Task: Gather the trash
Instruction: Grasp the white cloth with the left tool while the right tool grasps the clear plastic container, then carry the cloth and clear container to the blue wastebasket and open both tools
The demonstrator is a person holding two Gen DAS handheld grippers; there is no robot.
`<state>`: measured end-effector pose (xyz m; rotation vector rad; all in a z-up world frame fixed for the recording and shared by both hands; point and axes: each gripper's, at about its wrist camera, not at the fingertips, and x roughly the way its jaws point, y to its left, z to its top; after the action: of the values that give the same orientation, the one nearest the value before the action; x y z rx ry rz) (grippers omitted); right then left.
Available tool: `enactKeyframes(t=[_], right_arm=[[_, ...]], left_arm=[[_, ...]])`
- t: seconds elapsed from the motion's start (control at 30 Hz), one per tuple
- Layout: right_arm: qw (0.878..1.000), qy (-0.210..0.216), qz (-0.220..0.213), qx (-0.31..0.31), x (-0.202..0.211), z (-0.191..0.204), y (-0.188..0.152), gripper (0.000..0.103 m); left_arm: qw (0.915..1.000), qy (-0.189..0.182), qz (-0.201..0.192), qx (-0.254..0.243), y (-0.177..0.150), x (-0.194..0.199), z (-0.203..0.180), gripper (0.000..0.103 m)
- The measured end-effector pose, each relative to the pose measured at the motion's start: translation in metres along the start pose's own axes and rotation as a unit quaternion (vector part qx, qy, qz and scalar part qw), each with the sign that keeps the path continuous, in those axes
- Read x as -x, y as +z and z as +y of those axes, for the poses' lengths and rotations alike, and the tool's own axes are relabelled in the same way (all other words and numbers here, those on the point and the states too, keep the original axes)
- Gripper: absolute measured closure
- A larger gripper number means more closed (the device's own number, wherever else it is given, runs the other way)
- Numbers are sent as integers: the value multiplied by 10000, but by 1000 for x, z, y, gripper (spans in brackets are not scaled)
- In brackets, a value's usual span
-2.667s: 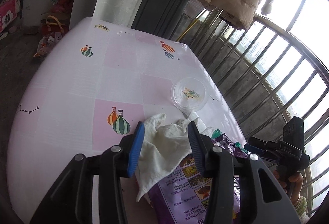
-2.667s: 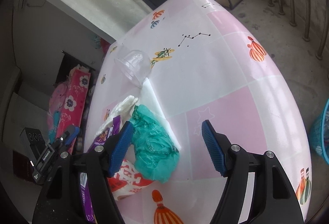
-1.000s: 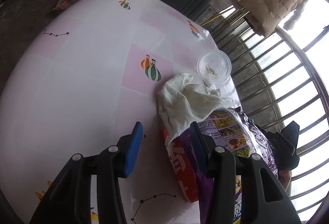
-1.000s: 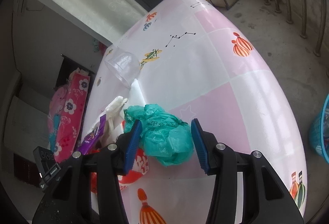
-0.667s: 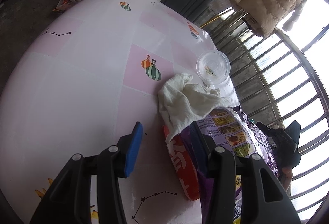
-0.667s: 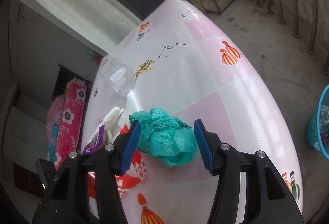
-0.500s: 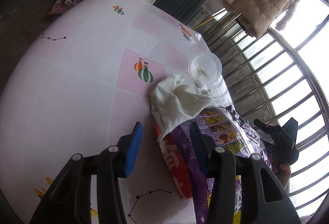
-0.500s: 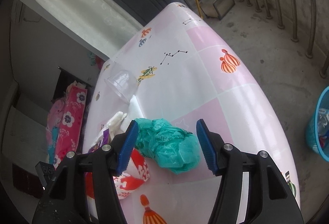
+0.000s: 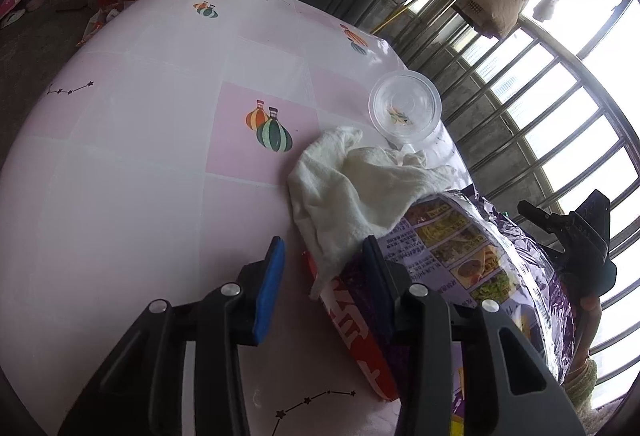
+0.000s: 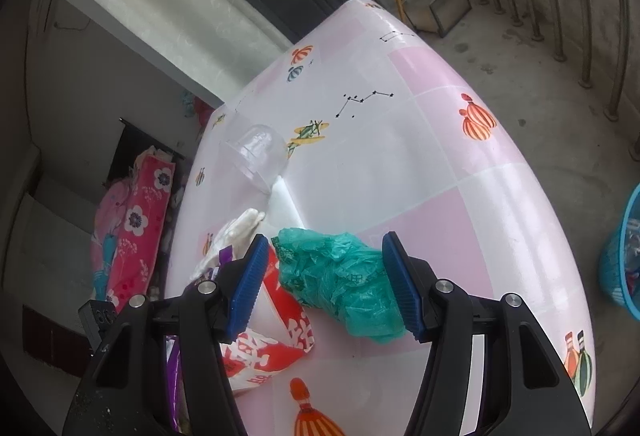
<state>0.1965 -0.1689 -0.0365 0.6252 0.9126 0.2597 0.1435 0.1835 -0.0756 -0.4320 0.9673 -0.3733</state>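
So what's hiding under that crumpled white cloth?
The crumpled white cloth drapes over the top ends of a purple printed food bag and a red-and-white packet. Anything else beneath it is covered.

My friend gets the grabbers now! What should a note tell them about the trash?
Left gripper: jaws have just been closing, nothing pinched; the red wrapper edge and white cloth lie between them.
Right gripper: jaws open around the green plastic bag, not clearly gripping.
Purple snack bag and clear plastic cup sit on the table. The blue basket stands on the floor.
Done: nothing lifted yet.
Left: all of it.
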Motion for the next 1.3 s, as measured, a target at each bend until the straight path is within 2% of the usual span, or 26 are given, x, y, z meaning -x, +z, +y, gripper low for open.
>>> enactKeyframes(t=[0.27, 0.37, 0.53, 0.8, 1.0, 1.17, 1.3], right_arm=[[10000, -20, 3, 9, 0, 0, 1, 46], [9999, -54, -34, 95, 2, 3, 3, 46], [9989, -136, -137, 430, 4, 21, 18, 46], [9886, -409, -33, 1449, -27, 79, 45, 46], [9715, -628, 305, 2265, -79, 116, 56, 47], [9522, -1077, 454, 2824, -118, 132, 57, 51], [9393, -1461, 531, 3059, -139, 131, 56, 60]], left_arm=[[10000, -76, 24, 38, 0, -4, 2, 98], [9998, -100, -181, 53, 6, 5, 0, 99], [9971, -180, -745, -10, 29, 29, -6, 99], [9913, -162, -1304, 4, 74, 37, -10, 99], [9882, -166, -1520, 66, 101, 28, -12, 99], [9867, -118, -1624, -10, 117, 22, -18, 99], [9852, -119, -1707, -62, 124, 22, -20, 99]])
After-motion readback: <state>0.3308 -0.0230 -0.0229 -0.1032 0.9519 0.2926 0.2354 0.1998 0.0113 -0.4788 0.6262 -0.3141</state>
